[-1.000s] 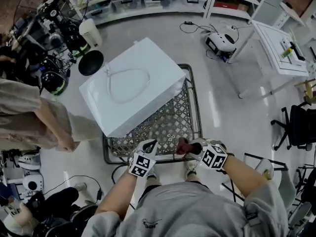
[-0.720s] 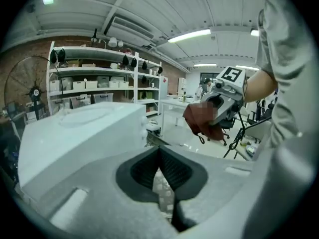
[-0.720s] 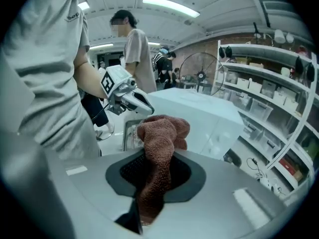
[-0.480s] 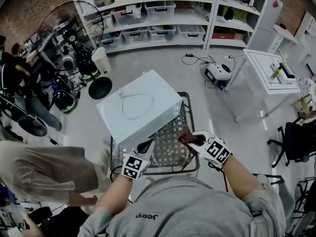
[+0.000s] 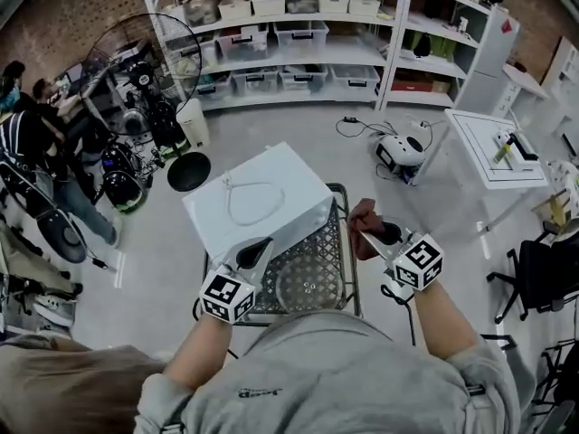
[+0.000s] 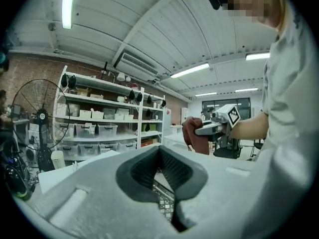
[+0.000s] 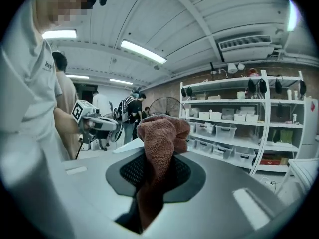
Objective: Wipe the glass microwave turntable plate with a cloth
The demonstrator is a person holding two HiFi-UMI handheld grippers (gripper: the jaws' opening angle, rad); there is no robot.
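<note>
Cloth (image 7: 160, 129), nubby brown, pinched in right tongs (image 5: 368, 240); left tongs (image 6: 160, 152) closed, empty, near round glass plate (image 5: 308, 287)

Left claw (image 5: 261, 246) closed, right (image 5: 371, 239) on cloth (image 7: 159, 133)

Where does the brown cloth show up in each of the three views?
Head view: cloth right of centre, in the right gripper.
Left gripper view: cloth right of centre, mid-height.
Right gripper view: cloth at centre, between the fingers.
Shared landmark: white shelving.

The microwave (image 5: 258, 202) sits at frame centre on the wire cart (image 5: 333, 242). The glass plate (image 5: 308, 285) lies on the mesh just below it.
</note>
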